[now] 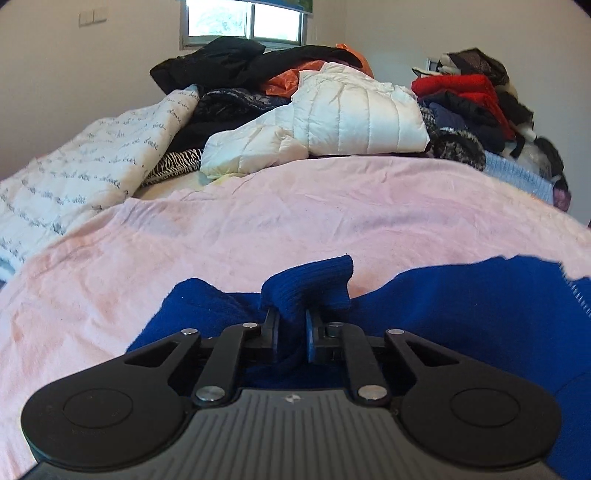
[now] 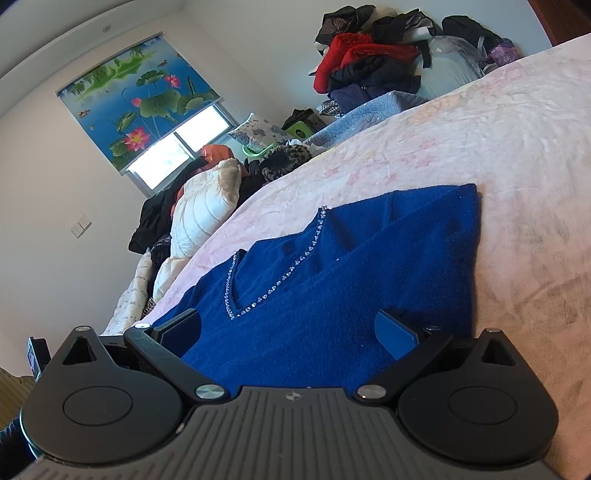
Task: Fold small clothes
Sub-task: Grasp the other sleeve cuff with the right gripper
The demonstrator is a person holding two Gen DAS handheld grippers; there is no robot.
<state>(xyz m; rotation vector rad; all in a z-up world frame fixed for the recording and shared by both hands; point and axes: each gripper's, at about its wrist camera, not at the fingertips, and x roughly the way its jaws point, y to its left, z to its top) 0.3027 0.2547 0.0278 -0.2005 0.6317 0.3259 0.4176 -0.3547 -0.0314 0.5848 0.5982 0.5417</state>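
The left gripper (image 1: 291, 325) is pressed together on a ribbed edge of the blue sweater (image 1: 310, 286), which bunches up above its fingers. The right gripper (image 2: 290, 332) is spread wide, its pads on either side of the sweater's near part without pressing it.

The sweater (image 2: 332, 266) lies flat on the pink sheet (image 2: 498, 155), its beaded V-neck (image 2: 280, 280) towards the left in the right wrist view. The sheet around the sweater is bare.

Farther off, a white puffer jacket (image 1: 351, 118) lies at the sheet's far edge, with a black garment (image 1: 221, 62) and an orange one (image 1: 284, 79) heaped behind it. To its left is a white quilt (image 1: 74, 173) with script print. At the far right, red (image 1: 458, 86) and dark clothes are piled against the wall. A lotus-print blind (image 2: 136, 99) hangs half down over the window (image 1: 243, 22).
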